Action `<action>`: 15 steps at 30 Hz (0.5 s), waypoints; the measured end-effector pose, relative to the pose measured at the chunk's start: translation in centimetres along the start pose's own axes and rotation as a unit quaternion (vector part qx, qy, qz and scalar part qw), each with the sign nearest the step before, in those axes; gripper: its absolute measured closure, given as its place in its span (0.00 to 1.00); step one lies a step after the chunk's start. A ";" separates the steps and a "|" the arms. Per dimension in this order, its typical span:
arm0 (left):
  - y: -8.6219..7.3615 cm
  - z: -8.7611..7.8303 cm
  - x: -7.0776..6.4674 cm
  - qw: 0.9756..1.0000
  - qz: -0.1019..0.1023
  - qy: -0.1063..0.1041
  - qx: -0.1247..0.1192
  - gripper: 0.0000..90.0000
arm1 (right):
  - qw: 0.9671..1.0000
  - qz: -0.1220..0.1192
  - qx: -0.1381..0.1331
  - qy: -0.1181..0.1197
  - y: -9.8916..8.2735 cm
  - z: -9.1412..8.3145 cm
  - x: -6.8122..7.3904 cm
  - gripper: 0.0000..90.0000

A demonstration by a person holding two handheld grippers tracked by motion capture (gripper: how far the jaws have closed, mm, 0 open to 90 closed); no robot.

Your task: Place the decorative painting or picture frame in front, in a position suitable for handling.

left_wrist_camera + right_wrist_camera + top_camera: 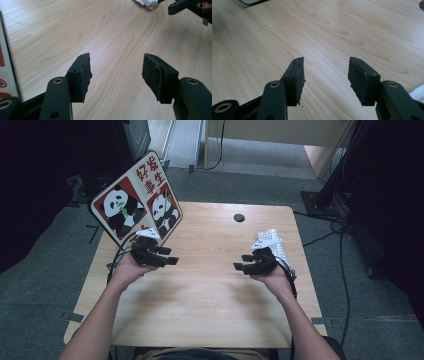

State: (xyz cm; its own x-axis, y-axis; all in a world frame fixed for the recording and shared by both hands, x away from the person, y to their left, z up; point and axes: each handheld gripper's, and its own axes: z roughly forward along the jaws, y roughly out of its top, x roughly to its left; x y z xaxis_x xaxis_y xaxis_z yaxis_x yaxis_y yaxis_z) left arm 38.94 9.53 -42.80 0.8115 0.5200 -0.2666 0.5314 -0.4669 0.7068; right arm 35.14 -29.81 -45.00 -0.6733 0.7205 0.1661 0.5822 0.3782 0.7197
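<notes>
**Both grippers empty, jaws apart, over bare tabletop**

Nearest to my cams: the left gripper (116,75) pads (83,75), worn black rubber, edges chipped. Jaws stand wide, only wood grain in the gap. Same on the right gripper (325,80): torn black pads (359,80), jaws apart, holding nothing.

Moving outward:
- The left gripper view looks across the table at the right gripper's black jaw tips in the top right corner, with an edge of the crumpled white cloth (146,3) just beside them at the top.
- In the right gripper view a white corner of that cloth sits at the lower right edge, close beside the right jaw.
- From the high view I see the left gripper (167,256) held by the person's left hand (131,267) above the left part of the light wooden table (210,305), pointing toward the middle. The right gripper (242,261) in the right hand (272,277) mirrors it, pointing left. The two are well apart, tips facing each other.
- White cloth lies on the table's right side, directly behind the right gripper; I can't tell whether they touch.
- A flat rounded panda-print board with red characters and a black rim (136,200) stands tilted at the back left table edge, just behind the left gripper.
- A small dark round cap (239,217) is set in the tabletop near the back edge.
</notes>
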 end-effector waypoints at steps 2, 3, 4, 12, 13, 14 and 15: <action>0.0 -0.2 0.0 1.000 -0.003 -0.003 -0.004 0.44 | 1.000 -0.001 -0.001 -0.001 0.0 -0.1 -0.1 0.52; 0.0 -0.3 0.0 1.000 -0.003 -0.005 -0.005 0.44 | 1.000 -0.001 -0.001 -0.002 0.0 -0.1 -0.1 0.52; 0.1 -0.4 0.0 1.000 -0.003 -0.005 -0.006 0.44 | 1.000 -0.001 -0.003 -0.001 0.0 -0.1 -0.1 0.52; -0.1 -0.7 -0.2 1.000 0.000 -0.014 -0.008 0.44 | 1.000 -0.004 -0.002 0.001 0.2 -0.2 0.1 0.52; -0.1 -0.8 -0.3 1.000 0.002 -0.014 -0.007 0.44 | 1.000 -0.006 -0.002 0.001 0.2 -0.3 0.1 0.52; -0.1 -0.9 -0.4 1.000 0.006 -0.013 -0.006 0.44 | 1.000 -0.006 -0.003 0.001 0.2 -0.3 0.1 0.52; -0.1 -1.0 -0.5 1.000 0.007 -0.013 -0.007 0.44 | 1.000 -0.006 -0.003 0.002 0.2 -0.3 0.1 0.52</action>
State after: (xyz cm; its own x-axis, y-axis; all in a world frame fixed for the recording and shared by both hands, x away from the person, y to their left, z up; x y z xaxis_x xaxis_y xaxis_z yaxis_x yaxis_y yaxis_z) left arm 38.28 10.03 -42.13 0.8253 0.4943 -0.2729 0.5162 -0.4649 0.7193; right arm 35.06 -29.84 -44.62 -0.6824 0.7133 0.1599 0.5714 0.3841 0.7252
